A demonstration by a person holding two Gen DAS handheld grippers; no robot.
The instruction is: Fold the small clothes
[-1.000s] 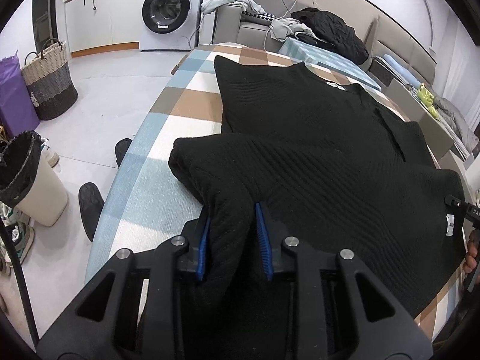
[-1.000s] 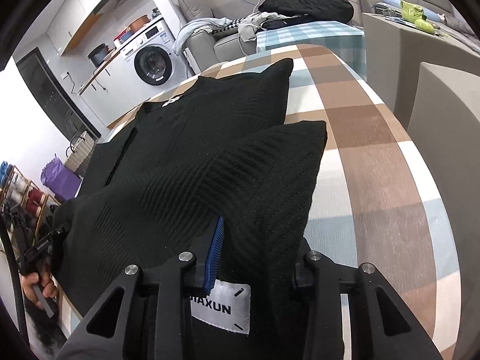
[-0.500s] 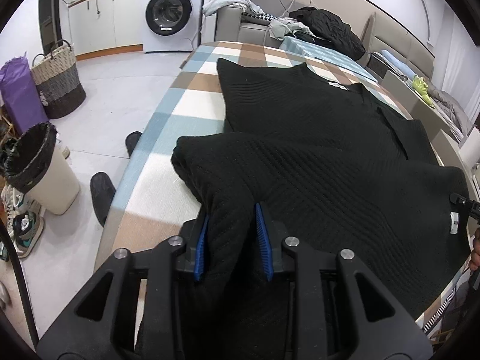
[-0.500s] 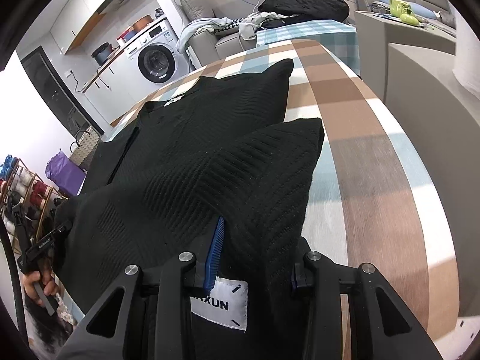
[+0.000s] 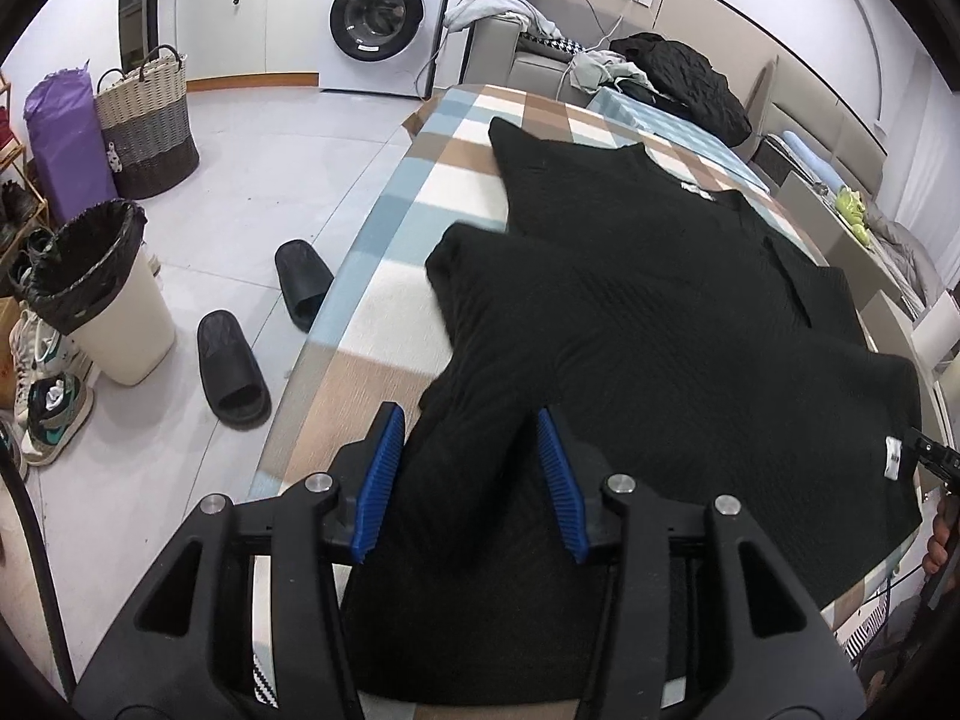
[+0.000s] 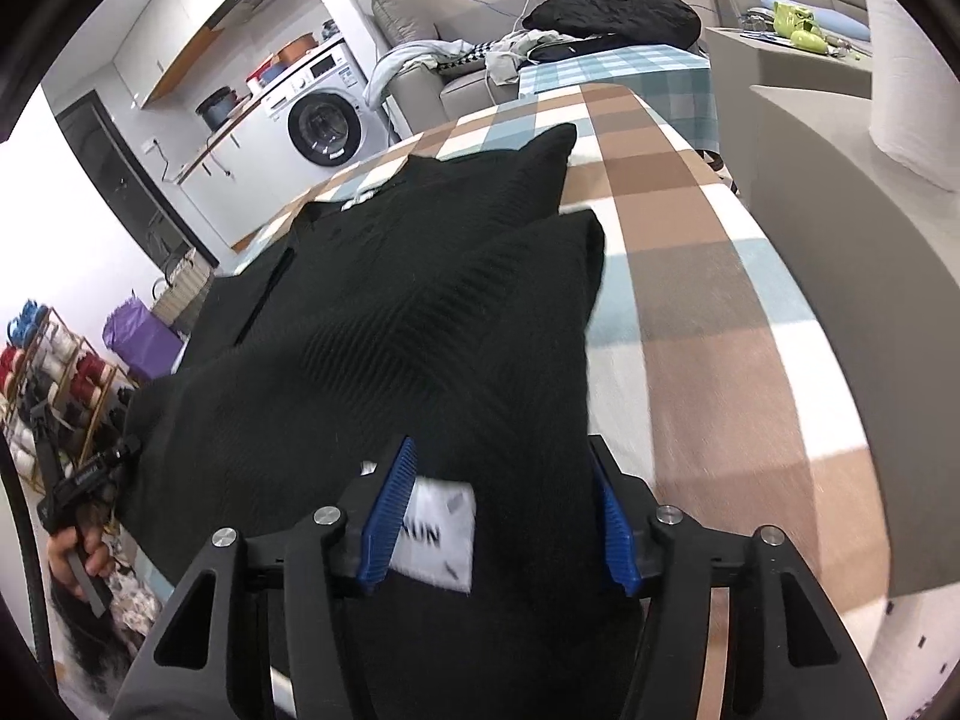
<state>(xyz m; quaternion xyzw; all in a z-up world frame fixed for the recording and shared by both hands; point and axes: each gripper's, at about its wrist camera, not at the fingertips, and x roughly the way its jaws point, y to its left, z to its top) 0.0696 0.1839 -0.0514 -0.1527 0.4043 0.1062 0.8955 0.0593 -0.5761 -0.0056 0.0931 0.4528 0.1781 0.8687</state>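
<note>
White walls and a pale tiled floor. A washer stands by white cabinets at the far wall, near a grey sofa heaped with laundry. On the floor are a woven basket, a bin, black slippers and sneakers. A shelf holds yarn.

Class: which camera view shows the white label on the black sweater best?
The right wrist view: the white label sits close, between the opening right gripper, lettering blurred. The left wrist view shows it only as a small tag at the black sweater edge.
</note>
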